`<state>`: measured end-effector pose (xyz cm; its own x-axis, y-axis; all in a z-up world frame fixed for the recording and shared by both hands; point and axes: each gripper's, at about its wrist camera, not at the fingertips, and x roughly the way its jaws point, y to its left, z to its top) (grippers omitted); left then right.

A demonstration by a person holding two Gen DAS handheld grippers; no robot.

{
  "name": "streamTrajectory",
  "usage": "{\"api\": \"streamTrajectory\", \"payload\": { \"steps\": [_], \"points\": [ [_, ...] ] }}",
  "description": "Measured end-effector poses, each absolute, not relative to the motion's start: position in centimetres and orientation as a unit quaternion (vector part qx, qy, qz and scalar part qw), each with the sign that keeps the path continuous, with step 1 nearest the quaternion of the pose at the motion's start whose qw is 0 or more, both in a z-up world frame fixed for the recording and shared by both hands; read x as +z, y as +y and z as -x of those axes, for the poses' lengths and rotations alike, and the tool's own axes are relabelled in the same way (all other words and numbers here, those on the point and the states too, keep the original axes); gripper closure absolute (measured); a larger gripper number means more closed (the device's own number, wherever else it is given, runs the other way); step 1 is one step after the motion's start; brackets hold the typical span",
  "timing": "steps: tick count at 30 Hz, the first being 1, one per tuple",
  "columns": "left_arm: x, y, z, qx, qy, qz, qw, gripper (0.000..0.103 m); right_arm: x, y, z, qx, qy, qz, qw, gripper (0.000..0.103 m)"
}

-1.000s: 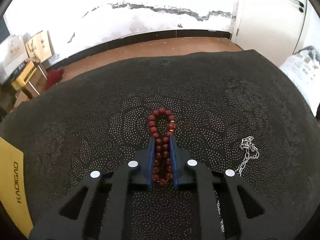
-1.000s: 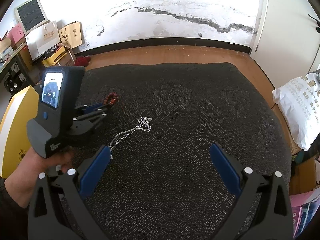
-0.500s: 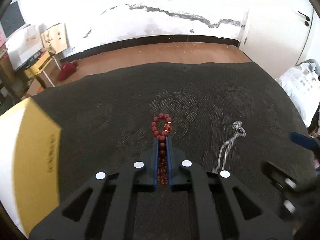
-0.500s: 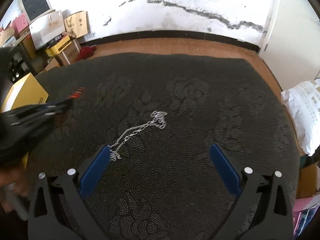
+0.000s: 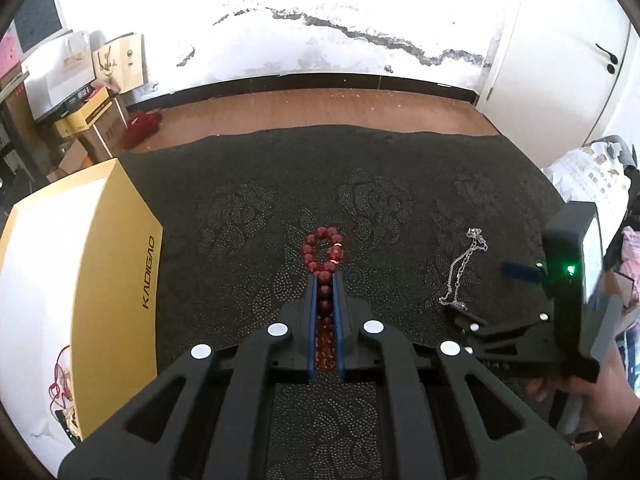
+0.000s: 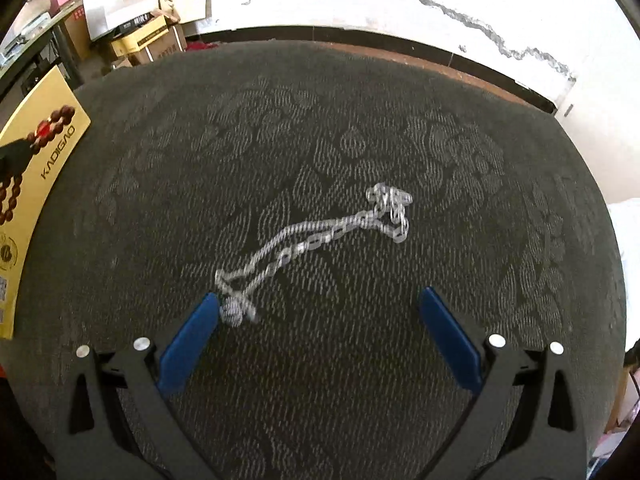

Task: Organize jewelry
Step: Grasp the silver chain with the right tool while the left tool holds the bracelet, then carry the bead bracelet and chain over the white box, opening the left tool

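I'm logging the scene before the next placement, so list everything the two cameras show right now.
bead bracelet: 1, dark red, clamped in the left gripper, lifted off the cloth
chain necklace: 1, silver, lying on the cloth ahead of the right gripper
box: 1, yellow sides and white top, at the cloth's left edge
cloth: 1, black patterned, covering the work surface
cartons and bags: several, brown, white, yellow, against the far wall
left gripper: 1, black, blue pads, shut
right gripper: 1, black, blue pads, open
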<state>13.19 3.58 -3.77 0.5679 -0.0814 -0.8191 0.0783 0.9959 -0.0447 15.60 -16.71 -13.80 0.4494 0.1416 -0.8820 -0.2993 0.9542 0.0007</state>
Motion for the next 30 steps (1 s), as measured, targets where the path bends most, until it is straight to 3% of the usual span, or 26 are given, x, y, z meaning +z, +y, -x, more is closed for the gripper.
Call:
{"api": "streamTrajectory", "payload": {
  "steps": [10, 12, 13, 15, 16, 18, 20, 25, 30],
  "points": [
    [-3.5, 4.6, -12.7, -0.052, 0.463, 0.012, 0.884, 0.096, -13.9, -17.1, -18.1, 0.148, 0.497, 0.078, 0.851, 0.005],
    [-3.5, 4.9, -12.7, -0.051, 0.465, 0.013, 0.884, 0.096, -13.7, -16.9, -18.1, 0.145, 0.498, 0.077, 0.851, 0.009],
    [-3.5, 5.0, -12.6, -0.049, 0.465, 0.013, 0.884, 0.096, -13.5, -16.9, -18.1, 0.143, 0.495, 0.076, 0.854, 0.017],
    [-3.6, 5.3, -12.5, -0.048, 0.465, 0.015, 0.884, 0.096, -12.9, -17.0, -18.0, 0.138, 0.490, 0.071, 0.858, 0.050],
    [-3.5, 5.4, -12.4, -0.047, 0.464, 0.016, 0.884, 0.096, -12.8, -17.1, -17.9, 0.136, 0.492, 0.065, 0.857, 0.076],
    [-3.4, 5.4, -12.4, -0.046, 0.463, 0.016, 0.885, 0.096, -12.7, -17.0, -17.6, 0.136, 0.495, 0.063, 0.856, 0.091],
    [-3.3, 5.4, -12.4, -0.045, 0.462, 0.015, 0.885, 0.096, -12.6, -16.9, -17.3, 0.136, 0.500, 0.068, 0.852, 0.098],
    [-3.3, 5.3, -12.6, -0.041, 0.462, 0.011, 0.886, 0.096, -11.9, -16.3, -15.7, 0.131, 0.505, 0.066, 0.851, 0.098],
    [-2.6, 5.5, -12.3, -0.035, 0.454, 0.006, 0.890, 0.096, -7.5, -16.0, -14.4, 0.154, 0.479, 0.041, 0.863, 0.099]
  ]
}}
